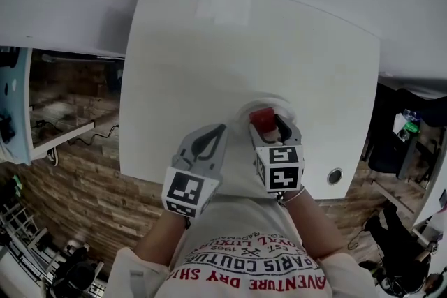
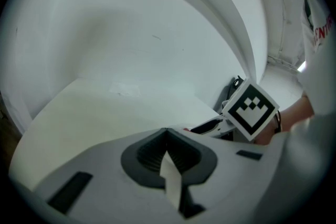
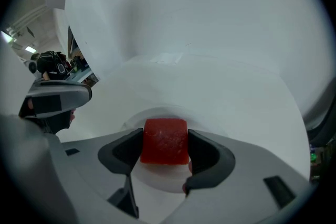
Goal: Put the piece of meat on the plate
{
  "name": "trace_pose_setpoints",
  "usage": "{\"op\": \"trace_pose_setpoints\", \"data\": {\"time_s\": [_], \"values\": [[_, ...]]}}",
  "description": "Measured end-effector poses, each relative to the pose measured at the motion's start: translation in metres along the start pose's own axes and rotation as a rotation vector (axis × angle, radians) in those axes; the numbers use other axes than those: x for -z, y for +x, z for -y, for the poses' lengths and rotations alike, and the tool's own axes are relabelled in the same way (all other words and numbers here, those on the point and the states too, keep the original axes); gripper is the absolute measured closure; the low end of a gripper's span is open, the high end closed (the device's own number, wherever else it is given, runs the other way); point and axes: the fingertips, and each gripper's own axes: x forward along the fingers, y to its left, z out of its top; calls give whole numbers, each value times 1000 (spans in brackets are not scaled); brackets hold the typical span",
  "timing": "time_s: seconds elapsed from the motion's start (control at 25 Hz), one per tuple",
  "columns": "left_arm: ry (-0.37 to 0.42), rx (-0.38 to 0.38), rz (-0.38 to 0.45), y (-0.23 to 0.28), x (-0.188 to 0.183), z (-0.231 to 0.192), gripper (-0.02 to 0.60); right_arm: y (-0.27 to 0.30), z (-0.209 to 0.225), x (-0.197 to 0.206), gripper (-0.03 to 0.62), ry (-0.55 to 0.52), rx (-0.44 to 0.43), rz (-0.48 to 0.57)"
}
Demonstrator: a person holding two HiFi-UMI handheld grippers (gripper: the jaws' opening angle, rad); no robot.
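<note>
A red block of meat [image 1: 262, 116] sits between the jaws of my right gripper [image 1: 266, 125], which is shut on it. In the right gripper view the meat [image 3: 165, 141] hangs right over a small white round plate [image 3: 137, 116], and I cannot tell whether it touches the plate. The head view shows that plate [image 1: 286, 103] faintly on the white table [image 1: 209, 45], near its front edge. My left gripper [image 1: 217, 131] is beside the right one, to its left, jaws shut and empty. Its closed tips [image 2: 167, 135] point across the bare tabletop.
The right gripper's marker cube [image 2: 251, 108] shows to the right in the left gripper view. A round cable hole [image 1: 334, 176] sits in the table's front right corner. Beyond the table's left edge are a brick-patterned floor [image 1: 63, 178] and clutter.
</note>
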Motion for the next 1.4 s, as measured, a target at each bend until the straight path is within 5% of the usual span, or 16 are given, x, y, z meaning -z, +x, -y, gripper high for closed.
{"op": "trace_pose_setpoints", "data": {"time_s": [0.52,0.8,1.04,1.4], "values": [[-46,-5,-16,-2,7,-8,578,2,1,-2,318,26,16,2],[-31,1,20,-10,-15,0,578,-37,1,-29,317,116,-8,144],[-1,17,73,-24,-39,17,578,-83,14,-48,554,206,67,295],[91,33,190,-53,-92,44,578,-145,13,-77,582,208,51,483]]}}
